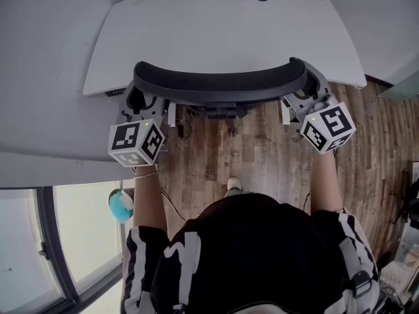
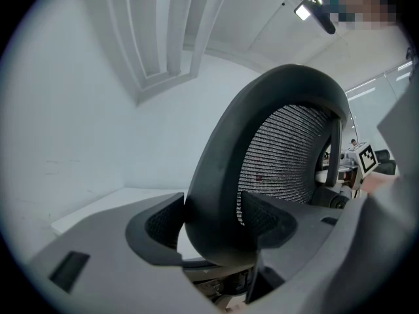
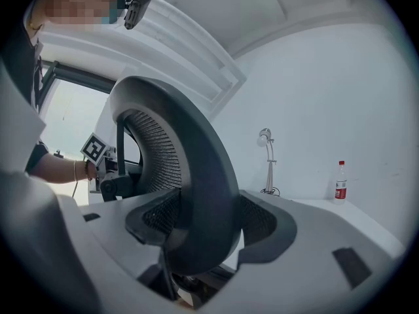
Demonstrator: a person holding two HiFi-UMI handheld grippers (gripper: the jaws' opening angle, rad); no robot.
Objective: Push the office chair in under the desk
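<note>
White desk (image 1: 222, 38) over wood floor (image 1: 262, 156); office chair (image 1: 219, 84) backrest sits at the desk's near edge. Both forearms reach forward, roughly parallel. Left gripper (image 1: 139, 104) clamps the backrest's left end, right gripper (image 1: 306, 98) its right end.

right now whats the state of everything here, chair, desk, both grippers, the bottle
office chair, upright, top of its back at the desk's near edge, held at both ends
left gripper, jaws shut on the rim of the chair's back
right gripper, jaws shut on the rim at the other end
desk, white top, level
bottle, upright, capped, at the desk's far right corner
</note>
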